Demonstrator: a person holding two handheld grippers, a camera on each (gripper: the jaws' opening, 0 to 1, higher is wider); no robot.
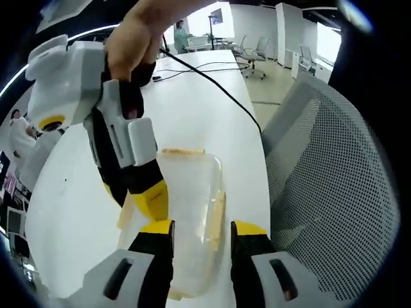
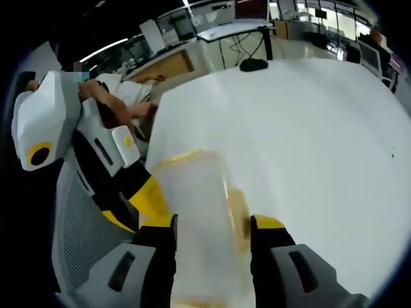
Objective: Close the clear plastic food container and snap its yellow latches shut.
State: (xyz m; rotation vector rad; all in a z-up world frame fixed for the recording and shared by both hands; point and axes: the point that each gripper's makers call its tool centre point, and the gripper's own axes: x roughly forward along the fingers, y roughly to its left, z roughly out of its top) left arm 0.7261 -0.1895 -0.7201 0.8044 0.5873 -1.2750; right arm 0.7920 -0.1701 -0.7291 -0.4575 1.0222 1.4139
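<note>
A clear plastic food container lies at the white table's near edge with its lid resting on it. Pale yellow latches show at its far end and along its right side. My left gripper is open, its jaws spread over the container's near end. The right gripper, held by a hand, comes down at the container's left side. In the right gripper view the container lies blurred between the spread jaws of my open right gripper. The left gripper reaches it from the left.
The white table runs away from me, with a black cable across it. A grey mesh chair stands right against the table edge beside the container. A dark object sits at the table's far end.
</note>
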